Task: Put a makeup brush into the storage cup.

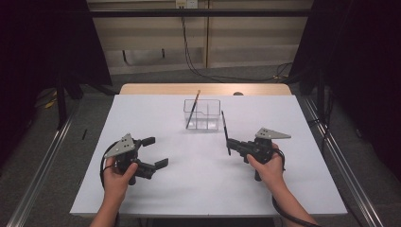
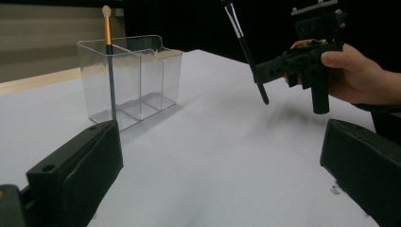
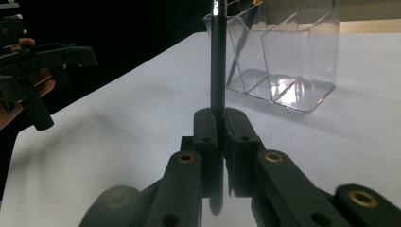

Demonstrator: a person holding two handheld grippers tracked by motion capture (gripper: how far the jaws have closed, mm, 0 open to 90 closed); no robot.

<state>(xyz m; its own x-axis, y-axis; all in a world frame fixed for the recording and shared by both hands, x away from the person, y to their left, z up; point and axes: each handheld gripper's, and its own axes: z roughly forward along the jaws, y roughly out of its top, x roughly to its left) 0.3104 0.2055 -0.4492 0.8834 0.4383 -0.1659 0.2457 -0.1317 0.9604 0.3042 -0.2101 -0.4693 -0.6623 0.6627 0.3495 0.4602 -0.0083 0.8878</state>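
Gripping a slim black brush (image 1: 224,128) upright, our right gripper (image 1: 230,144) is clamped tight.
Our left gripper (image 1: 156,152), jaws wide and empty, sees the orange-handled brush (image 2: 108,56) inside the clear plastic organiser (image 2: 142,80).

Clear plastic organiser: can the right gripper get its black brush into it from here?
Probably yes. The right gripper, shut on the black brush, is just beside the clear plastic organiser, whose top is open; only the orange-handled brush occupies one compartment.

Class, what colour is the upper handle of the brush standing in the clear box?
Orange on the brush in the clear box; the left gripper view shows it best.
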